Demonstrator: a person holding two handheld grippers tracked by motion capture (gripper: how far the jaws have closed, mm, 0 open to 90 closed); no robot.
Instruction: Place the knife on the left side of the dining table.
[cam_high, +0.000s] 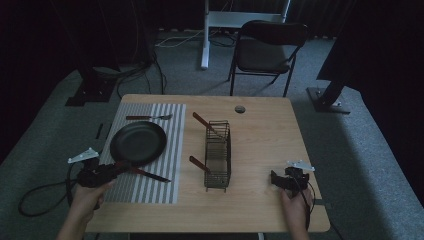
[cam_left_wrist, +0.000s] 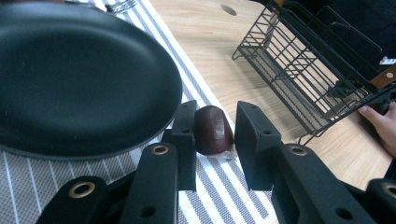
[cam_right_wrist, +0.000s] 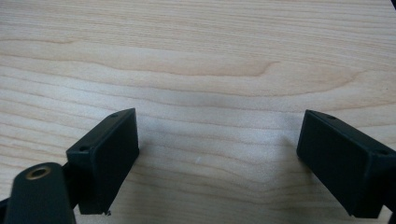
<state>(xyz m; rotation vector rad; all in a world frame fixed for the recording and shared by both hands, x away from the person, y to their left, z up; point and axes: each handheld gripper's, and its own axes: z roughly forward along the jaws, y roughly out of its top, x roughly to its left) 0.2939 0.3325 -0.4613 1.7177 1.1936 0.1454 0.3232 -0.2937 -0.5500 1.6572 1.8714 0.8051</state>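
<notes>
Straddling the black frying pan's reddish-brown wooden handle (cam_left_wrist: 212, 135) on the grey striped mat (cam_left_wrist: 219, 186), left tongs (cam_left_wrist: 214, 140) stand slightly parted, one pad touching; right tongs (cam_right_wrist: 217, 161) gape wide, empty, over the pale wooden desk (cam_right_wrist: 196, 56).

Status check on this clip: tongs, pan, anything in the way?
Left tongs around pan handle, a gap on one side. Right tongs open over bare table. Pan on striped mat; knife beside handle.
</notes>
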